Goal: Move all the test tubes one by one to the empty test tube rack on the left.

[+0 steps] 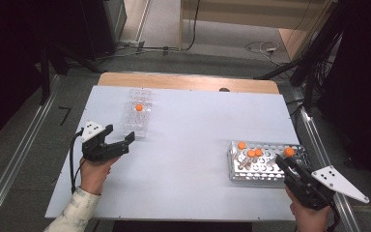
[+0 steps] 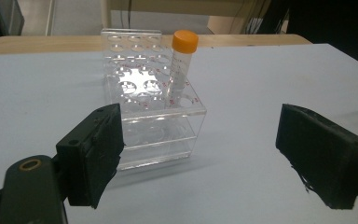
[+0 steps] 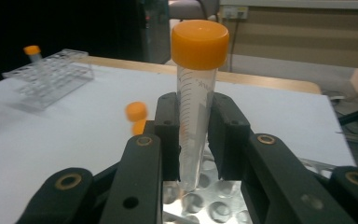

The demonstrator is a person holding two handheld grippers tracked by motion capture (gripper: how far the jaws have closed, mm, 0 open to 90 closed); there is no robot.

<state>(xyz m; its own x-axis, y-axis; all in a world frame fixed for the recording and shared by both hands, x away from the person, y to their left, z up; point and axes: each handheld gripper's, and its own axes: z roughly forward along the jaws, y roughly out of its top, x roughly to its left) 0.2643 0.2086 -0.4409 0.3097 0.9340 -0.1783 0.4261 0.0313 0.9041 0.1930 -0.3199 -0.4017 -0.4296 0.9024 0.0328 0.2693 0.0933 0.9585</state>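
Right gripper (image 3: 196, 140) clamps clear, orange-capped conical tube (image 3: 195, 107).

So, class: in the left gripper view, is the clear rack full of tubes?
No. The clear rack holds a single orange-capped tube; its other holes are empty.

This looks like a robotics or data-collection lab. The white table (image 1: 183, 159) is the landmark: around it lies grey carpet floor (image 1: 29, 145), with metal floor rails (image 1: 9, 169) running along both of its sides. Beyond its far edge, loose cables (image 1: 263, 47) trail across the floor, near dark equipment stands (image 1: 53, 53). On the table itself sit lab wares: a clear plastic tube rack (image 1: 137, 113) toward the far left and a metal tube rack (image 1: 265, 162) at the near right, both holding orange-capped test tubes (image 1: 250, 157).
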